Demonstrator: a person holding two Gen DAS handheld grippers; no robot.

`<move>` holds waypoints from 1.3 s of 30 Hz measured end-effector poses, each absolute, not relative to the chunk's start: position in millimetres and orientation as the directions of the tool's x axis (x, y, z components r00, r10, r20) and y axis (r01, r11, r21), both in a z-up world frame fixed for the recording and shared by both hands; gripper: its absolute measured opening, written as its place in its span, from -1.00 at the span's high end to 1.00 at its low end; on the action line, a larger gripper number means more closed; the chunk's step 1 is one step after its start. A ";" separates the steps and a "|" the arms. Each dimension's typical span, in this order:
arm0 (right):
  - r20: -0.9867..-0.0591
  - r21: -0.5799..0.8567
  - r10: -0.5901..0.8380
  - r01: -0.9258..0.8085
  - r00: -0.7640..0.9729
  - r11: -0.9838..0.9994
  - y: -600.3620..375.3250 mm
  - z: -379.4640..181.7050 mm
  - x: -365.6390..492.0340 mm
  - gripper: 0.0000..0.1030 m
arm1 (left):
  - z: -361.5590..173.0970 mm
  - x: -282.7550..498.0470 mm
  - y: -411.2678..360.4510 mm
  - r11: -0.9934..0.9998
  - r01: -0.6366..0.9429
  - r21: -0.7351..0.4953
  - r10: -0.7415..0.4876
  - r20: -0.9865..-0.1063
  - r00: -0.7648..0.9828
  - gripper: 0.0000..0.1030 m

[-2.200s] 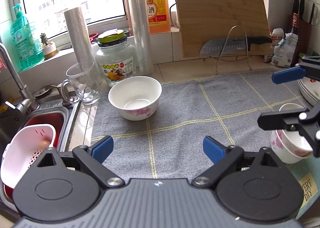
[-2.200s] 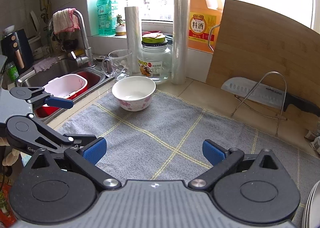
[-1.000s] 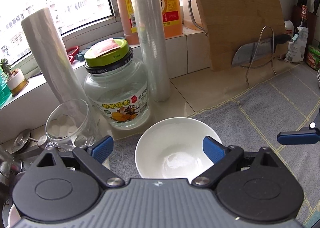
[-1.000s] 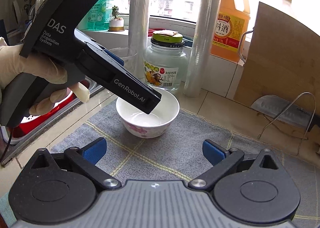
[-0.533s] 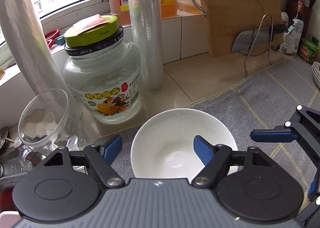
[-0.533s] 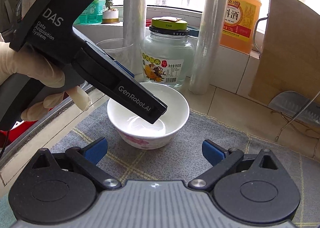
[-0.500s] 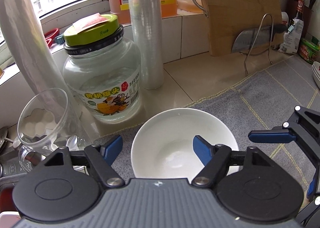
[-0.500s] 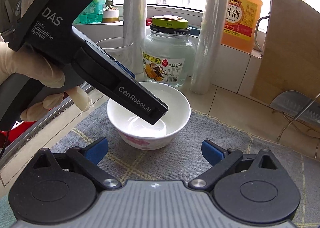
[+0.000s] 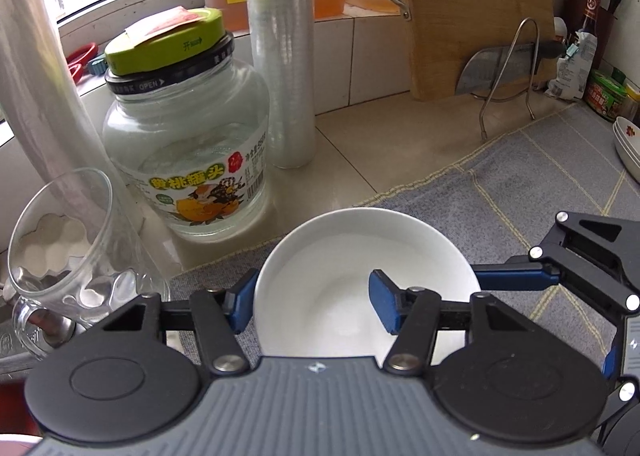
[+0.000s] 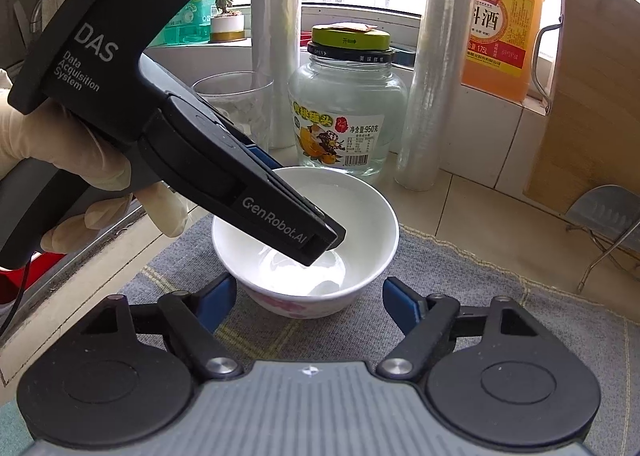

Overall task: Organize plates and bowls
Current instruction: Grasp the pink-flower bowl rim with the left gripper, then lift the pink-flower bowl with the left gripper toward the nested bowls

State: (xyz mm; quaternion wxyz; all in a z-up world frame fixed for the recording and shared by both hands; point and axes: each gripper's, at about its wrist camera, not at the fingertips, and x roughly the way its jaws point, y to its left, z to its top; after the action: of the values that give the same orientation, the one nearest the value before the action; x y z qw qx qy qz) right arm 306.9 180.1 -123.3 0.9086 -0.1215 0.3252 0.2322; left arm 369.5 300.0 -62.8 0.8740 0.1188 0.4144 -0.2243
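A white bowl (image 9: 340, 260) with a pink flower pattern (image 10: 360, 223) sits on the grey mat by the sink side. My left gripper (image 9: 310, 306) straddles the bowl's left rim: one blue pad is outside the wall, the other inside the bowl, and a gap still shows between the pads and the wall. My right gripper (image 10: 310, 306) is open and empty, its fingertips either side of the bowl's near wall, apart from it. A stack of white plates (image 9: 628, 143) shows at the far right edge.
A glass jar with a green lid (image 9: 180, 135), a glass mug (image 9: 68, 252) and two rolls of film (image 9: 280, 55) stand close behind the bowl. A cutting board (image 9: 472, 7) and a knife on a wire rack (image 9: 508, 63) stand at the back right. The sink lies to the left.
My left gripper has dropped over the bowl's rim and its jaws have narrowed around the wall. My right gripper has moved closer to the bowl and stays open.
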 end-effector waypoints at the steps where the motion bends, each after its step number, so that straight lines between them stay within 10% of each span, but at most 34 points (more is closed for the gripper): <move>1: -0.647 -0.070 0.344 -0.502 0.680 0.862 180.2 -123.3 306.7 -0.59 | -63.0 368.8 299.2 0.870 0.492 0.026 -0.292 -0.778 0.557 -0.11; 39: -0.666 -0.100 0.315 -0.499 0.676 0.861 103.4 -58.2 216.0 -0.56 | 3.3 265.9 210.4 0.817 0.575 0.043 -0.375 -0.718 0.586 -0.10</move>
State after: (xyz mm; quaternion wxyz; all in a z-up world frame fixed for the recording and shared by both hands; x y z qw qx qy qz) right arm 216.0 103.4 -58.2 0.9050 -0.1380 0.3338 0.2248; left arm 265.9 210.4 3.3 0.8800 0.1368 0.3663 -0.2698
